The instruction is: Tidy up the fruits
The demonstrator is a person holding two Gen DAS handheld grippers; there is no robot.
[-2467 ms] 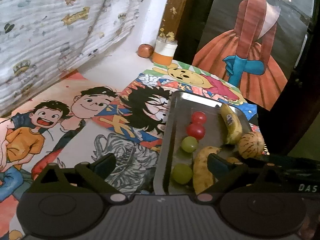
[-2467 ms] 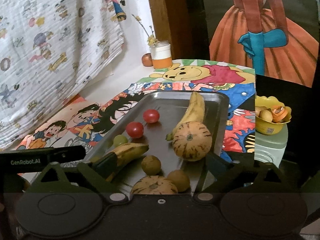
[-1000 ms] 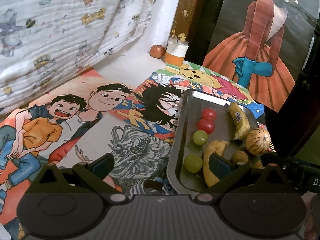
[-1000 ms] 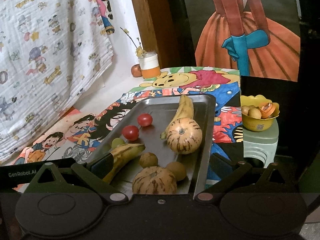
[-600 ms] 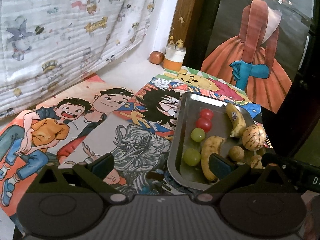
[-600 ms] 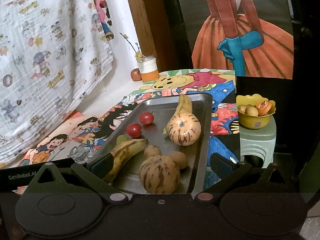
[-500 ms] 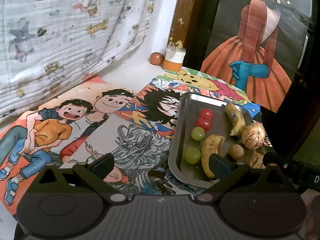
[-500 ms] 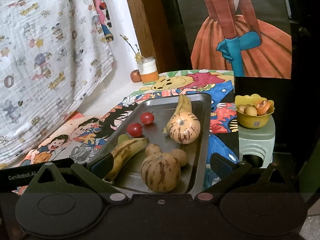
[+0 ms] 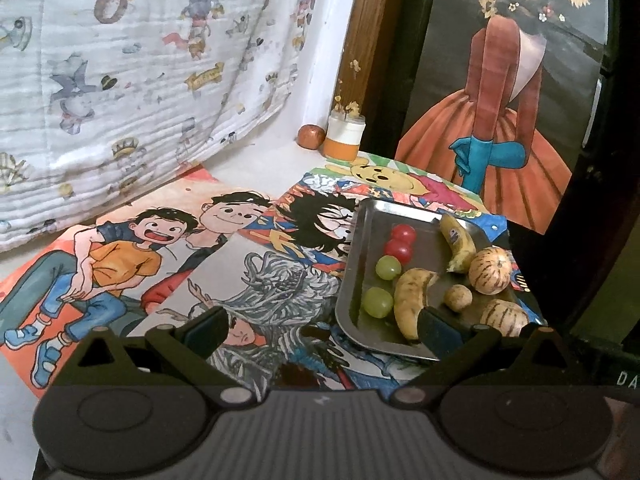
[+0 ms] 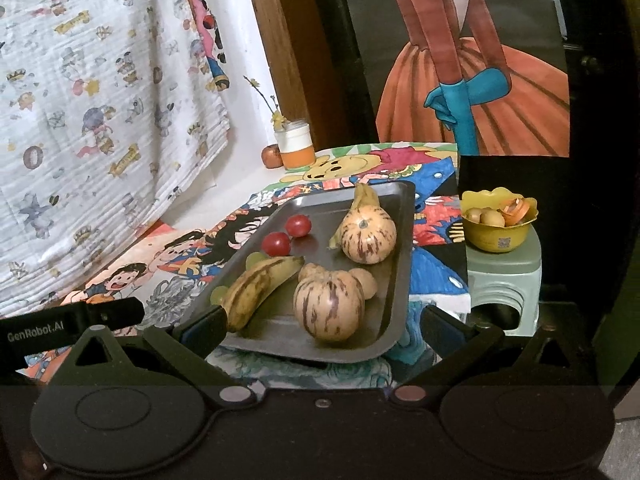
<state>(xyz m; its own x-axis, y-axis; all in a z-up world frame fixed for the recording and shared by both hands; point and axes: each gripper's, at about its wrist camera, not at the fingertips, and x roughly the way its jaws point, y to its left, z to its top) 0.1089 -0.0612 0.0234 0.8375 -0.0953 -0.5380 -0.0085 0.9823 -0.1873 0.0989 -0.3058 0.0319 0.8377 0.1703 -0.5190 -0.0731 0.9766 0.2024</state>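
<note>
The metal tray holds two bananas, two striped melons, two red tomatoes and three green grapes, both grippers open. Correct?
Not quite: the left wrist view shows two green grapes on the metal tray, not three. The rest stands.

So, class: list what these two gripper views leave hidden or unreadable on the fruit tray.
- Green grapes: right wrist view, mostly behind the speckled banana.
- Far banana: right wrist view, largely behind a striped melon.
- Near tray corner: left wrist view, covered by the left gripper's fingers.
- Banana sticker: too small.
</note>
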